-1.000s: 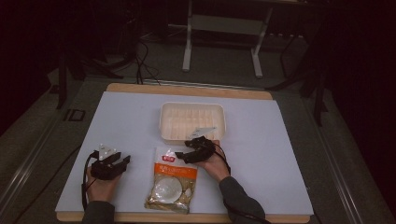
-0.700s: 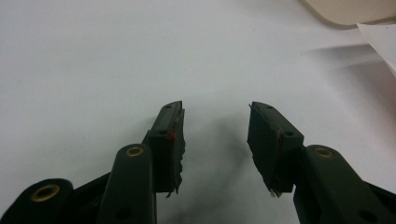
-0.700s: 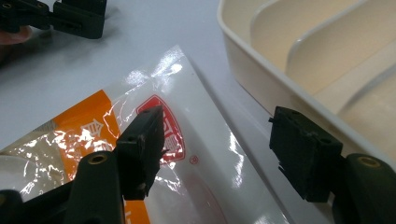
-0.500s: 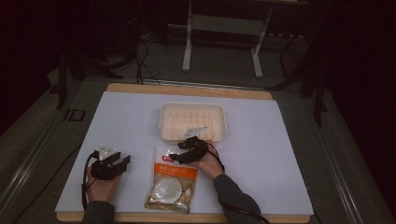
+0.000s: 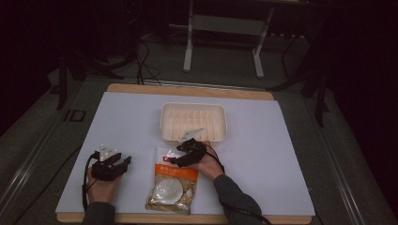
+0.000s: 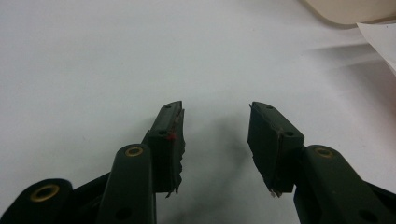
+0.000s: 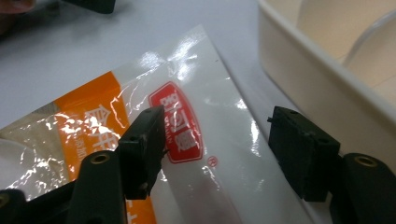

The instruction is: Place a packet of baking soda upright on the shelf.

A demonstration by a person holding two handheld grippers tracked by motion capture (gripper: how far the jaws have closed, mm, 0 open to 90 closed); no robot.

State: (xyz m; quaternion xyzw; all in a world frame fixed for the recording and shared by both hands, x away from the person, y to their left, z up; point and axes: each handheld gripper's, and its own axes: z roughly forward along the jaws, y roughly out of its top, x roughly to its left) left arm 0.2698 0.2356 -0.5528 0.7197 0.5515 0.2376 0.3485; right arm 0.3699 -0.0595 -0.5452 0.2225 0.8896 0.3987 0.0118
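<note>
With its jaws spread wide and nothing between them, the right gripper (image 7: pixel 219 154) hangs over the top edge of the plastic food packet (image 7: pixel 140 135), one jaw above the red logo patch, the other past the packet's clear margin toward the cream tray (image 7: pixel 327 88); contact with the film cannot be confirmed from this angle. Judgement: the step in hand is a pinch on the packet's upper seal. To do it well, lower until both pads straddle the flat sealed strip, not the bulging filled part, and close square to the edge so the slick film does not slide out; keep the far jaw off the tray wall, which stands just beside it. The left gripper (image 6: pixel 215 140) is likewise released, jaws apart over bare white table cover (image 6: pixel 93 56), holding nothing. High view places the packet (image 5: pixel 172 180) near the front edge of the table, between the two hands, its top end just below the tray (image 5: pixel 193 123); the right gripper (image 5: pixel 187 153) sits at that top end, the left gripper (image 5: pixel 110 166) well apart to the packet's left. High view also gives the packet's full outline and a pale round item inside it. Right gripper view supplies what the high view cannot resolve: the glare and creases on the film, the orange band with print, and how near the tray wall is.
</note>
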